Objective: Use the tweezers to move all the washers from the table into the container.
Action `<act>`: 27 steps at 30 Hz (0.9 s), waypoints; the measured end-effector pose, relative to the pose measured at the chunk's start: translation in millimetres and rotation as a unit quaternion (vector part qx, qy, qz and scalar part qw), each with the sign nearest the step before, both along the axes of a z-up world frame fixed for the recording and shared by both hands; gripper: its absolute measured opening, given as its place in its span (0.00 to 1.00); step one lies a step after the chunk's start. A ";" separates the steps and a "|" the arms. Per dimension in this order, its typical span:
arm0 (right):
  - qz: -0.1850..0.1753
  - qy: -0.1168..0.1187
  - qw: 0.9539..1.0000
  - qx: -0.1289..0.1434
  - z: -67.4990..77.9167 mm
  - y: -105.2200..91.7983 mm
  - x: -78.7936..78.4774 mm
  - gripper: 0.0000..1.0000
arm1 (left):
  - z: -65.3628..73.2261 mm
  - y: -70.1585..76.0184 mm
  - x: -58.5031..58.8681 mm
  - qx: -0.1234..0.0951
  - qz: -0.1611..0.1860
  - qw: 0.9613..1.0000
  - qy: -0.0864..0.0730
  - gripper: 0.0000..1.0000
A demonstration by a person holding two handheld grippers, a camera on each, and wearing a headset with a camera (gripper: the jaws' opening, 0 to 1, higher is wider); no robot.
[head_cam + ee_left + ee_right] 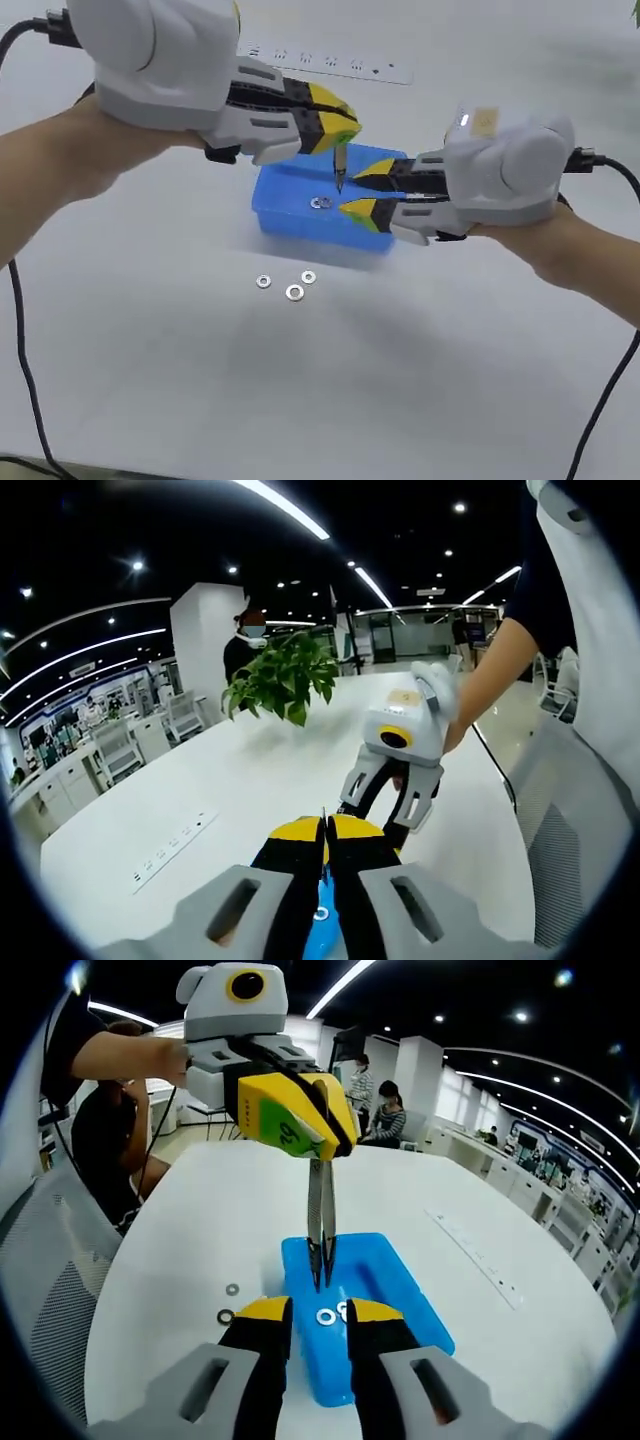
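Hovering over the blue container (290,215), the left gripper (345,125) clamps the tweezers (319,1210), tips nearly shut, empty. Three washers (294,292) wait beside its front wall: light, thin, probably slippery, so pinch across one ring's rim.

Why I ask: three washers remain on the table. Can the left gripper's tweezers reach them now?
Probably yes: the washers lie bare on the table beside the container, nothing over them, and the left gripper holds the tweezers just above the container.
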State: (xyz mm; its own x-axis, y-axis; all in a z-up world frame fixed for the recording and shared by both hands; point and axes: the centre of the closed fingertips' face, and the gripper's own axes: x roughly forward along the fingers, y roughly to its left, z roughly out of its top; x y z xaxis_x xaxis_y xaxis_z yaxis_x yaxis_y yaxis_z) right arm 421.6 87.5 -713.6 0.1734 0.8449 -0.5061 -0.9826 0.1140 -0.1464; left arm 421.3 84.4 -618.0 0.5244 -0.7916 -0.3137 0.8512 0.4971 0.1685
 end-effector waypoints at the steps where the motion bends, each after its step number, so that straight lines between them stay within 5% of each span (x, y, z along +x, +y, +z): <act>1: 0.000 -0.002 1.000 0.001 1.5 -1.4 -1.8 0.25 | 0.5 1.0 -2.7 0.001 0.001 1.000 0.000 0.05; 8: -0.024 -0.005 0.999 0.026 17.0 -14.1 -12.2 0.33 | 0.9 13.0 -25.3 -0.005 0.020 1.000 -0.001 0.05; 11: -0.036 0.004 0.998 0.041 22.2 -18.6 -18.0 0.40 | 1.0 17.1 -35.1 -0.033 0.034 0.999 0.005 0.05; 23: -0.056 0.024 0.997 0.044 17.1 -46.4 -48.4 0.72 | -14.9 19.6 -72.8 -0.034 0.040 0.999 0.004 0.05; 25: -0.073 -0.002 0.996 0.041 18.7 -53.3 -44.4 0.77 | -17.1 17.9 -77.5 -0.038 0.034 0.999 -0.006 0.05; 27: -0.077 -0.003 0.996 0.044 21.9 -54.9 -47.4 0.87 | -19.4 18.3 -78.4 -0.046 0.038 0.998 -0.006 0.05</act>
State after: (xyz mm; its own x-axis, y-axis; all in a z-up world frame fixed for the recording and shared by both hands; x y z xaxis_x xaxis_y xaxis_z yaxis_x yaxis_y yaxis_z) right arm 374.3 32.7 -691.7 0.3074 0.8489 -0.4300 -0.9516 0.2756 -0.1360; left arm 342.9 102.8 -637.4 0.5878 -0.7743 -0.2345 0.8083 0.5744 0.1292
